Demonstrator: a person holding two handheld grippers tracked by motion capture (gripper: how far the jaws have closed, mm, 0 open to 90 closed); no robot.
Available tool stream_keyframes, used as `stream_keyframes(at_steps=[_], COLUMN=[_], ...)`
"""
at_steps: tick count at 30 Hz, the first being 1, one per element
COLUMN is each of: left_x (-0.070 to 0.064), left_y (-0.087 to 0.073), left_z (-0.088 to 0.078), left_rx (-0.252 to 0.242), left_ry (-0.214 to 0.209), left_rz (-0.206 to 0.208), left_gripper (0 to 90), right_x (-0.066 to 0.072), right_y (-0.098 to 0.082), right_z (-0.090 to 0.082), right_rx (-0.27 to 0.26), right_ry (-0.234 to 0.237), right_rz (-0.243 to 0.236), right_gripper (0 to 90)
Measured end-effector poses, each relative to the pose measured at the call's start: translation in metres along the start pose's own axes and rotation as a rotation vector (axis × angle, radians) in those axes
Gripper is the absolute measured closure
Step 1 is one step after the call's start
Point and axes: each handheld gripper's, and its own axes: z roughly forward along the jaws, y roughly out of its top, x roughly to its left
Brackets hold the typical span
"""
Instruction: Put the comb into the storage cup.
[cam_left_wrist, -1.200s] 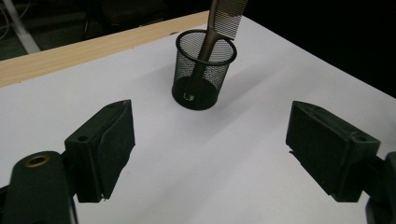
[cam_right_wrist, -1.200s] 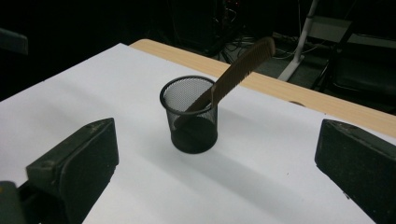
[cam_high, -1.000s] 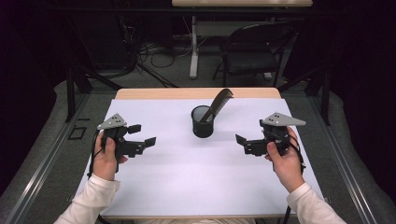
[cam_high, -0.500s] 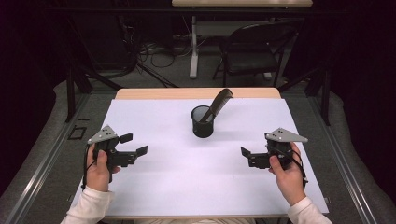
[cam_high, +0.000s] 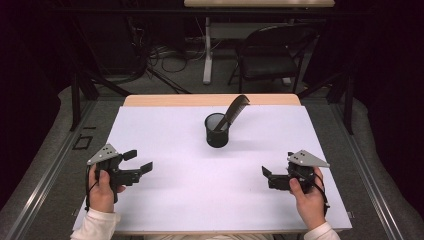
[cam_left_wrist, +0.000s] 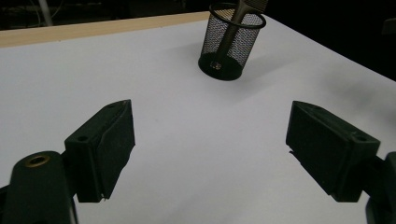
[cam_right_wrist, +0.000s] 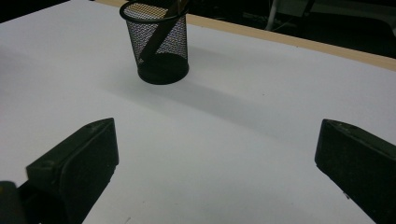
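I see the mesh cup (cam_high: 217, 131) standing mid-table with the comb (cam_high: 232, 111) leaning in it, well apart from both grippers. My left gripper (cam_high: 141, 162) and right gripper (cam_high: 265, 178) have jaws spread wide, grasping nothing, above bare white table (cam_high: 200, 200).

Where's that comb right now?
In the high view the comb stands tilted in the black mesh cup near the table's far middle, its top leaning right, well beyond both grippers.
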Motion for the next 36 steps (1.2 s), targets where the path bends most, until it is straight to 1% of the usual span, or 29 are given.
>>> stream_keyframes(at_steps=[2, 3, 7, 11, 12, 14, 20, 25, 30, 35, 36], left_x=[0.0, 0.0, 0.001, 0.004, 0.004, 0.006, 0.009, 0.01, 0.013, 0.014, 0.014], left_y=[-0.002, -0.003, -0.007, -0.011, -0.012, -0.014, -0.018, -0.021, -0.023, -0.024, -0.025], left_z=[-0.001, -0.001, -0.002, -0.001, -0.001, 0.0, 0.001, 0.001, 0.001, 0.001, 0.002], left_rx=[-0.002, -0.003, -0.007, -0.006, -0.008, -0.007, -0.01, -0.015, -0.023, -0.025, -0.024], left_ry=[0.009, 0.011, 0.02, 0.026, 0.027, 0.029, 0.032, 0.038, 0.051, 0.052, 0.052], left_rz=[0.006, 0.009, 0.013, 0.013, 0.009, 0.01, 0.005, 0.003, -0.005, -0.006, -0.005], left_gripper=[16.0, 16.1, 16.0, 16.0, 16.0, 16.0, 16.1, 16.1, 16.0, 16.0, 16.1], right_x=[0.0, -0.001, -0.003, -0.005, -0.006, -0.007, -0.008, -0.009, -0.01, -0.012, -0.012], right_y=[-0.004, -0.007, -0.015, -0.022, -0.023, -0.026, -0.034, -0.039, -0.042, -0.045, -0.045], right_z=[0.0, 0.001, 0.002, 0.003, 0.004, 0.004, 0.008, 0.009, 0.009, 0.009, 0.009], right_rx=[-0.004, -0.009, -0.002, 0.003, -0.003, 0.011, 0.015, 0.028, 0.017, 0.001, 0.008], right_ry=[-0.002, -0.004, -0.016, -0.022, -0.022, -0.027, -0.03, -0.027, -0.032, -0.03, -0.031], right_rz=[0.015, 0.014, 0.032, 0.041, 0.039, 0.034, 0.02, 0.025, 0.029, 0.035, 0.037], right_gripper=[0.0, 0.0, 0.0, 0.0, 0.0, 0.0, 0.0, 0.0, 0.0, 0.0, 0.0])
